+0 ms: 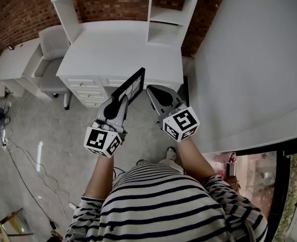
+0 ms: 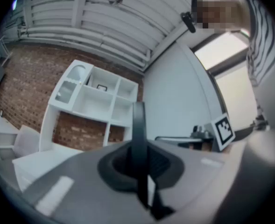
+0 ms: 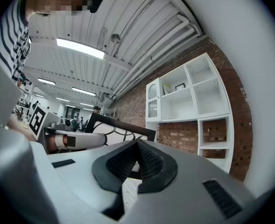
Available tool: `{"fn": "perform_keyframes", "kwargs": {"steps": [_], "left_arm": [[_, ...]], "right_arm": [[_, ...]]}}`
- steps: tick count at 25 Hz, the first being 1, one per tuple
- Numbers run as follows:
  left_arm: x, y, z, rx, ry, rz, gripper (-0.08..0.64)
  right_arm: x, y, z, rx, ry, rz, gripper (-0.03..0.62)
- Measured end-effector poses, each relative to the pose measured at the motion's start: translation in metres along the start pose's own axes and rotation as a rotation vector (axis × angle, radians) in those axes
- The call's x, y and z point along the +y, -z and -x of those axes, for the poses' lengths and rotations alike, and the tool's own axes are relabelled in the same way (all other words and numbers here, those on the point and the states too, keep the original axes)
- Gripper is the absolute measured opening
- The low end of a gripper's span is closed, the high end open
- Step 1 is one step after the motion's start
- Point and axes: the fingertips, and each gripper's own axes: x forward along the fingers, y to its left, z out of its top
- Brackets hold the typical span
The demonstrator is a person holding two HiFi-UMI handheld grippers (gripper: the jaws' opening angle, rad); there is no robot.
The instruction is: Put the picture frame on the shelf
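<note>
- The left hand-held gripper point(image 1: 122, 101) is clamped tight on the picture frame point(image 1: 130, 86). Its own view shows the jaws pinching the thin black rail, which stands edge-on between them.
- The frame is carried in the air, tilted, just before the front edge of the white tabletop point(image 1: 118, 49) and not yet on the shelf point(image 1: 166, 16).
- The frame looks stiff and fairly light. Its front is probably glazed and so breakable, and the smooth, narrow rail could twist or slip in a one-sided pinch. A hold on the rail rather than the pane seems safest.
- The right hand-held gripper point(image 1: 156, 92) hangs just beside the frame with its jaws together on nothing. It could steady the opposite rail.
- The shelf's open compartments stand along the tabletop's back edge, toward its right corner.
</note>
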Motion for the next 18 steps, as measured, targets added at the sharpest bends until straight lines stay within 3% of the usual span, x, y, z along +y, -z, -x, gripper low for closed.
{"fn": "perform_keyframes", "kwargs": {"steps": [9,18], "left_arm": [[-0.002,0.003,-0.006,0.002,0.005,0.013,0.017],[-0.001,0.003,-0.003,-0.003,-0.006,0.028,0.017]], "right_arm": [[-0.005,-0.004,0.006,-0.006,0.001,0.005,0.006],[0.006,-0.003,0.005,-0.026,-0.055,-0.033,0.009]]}}
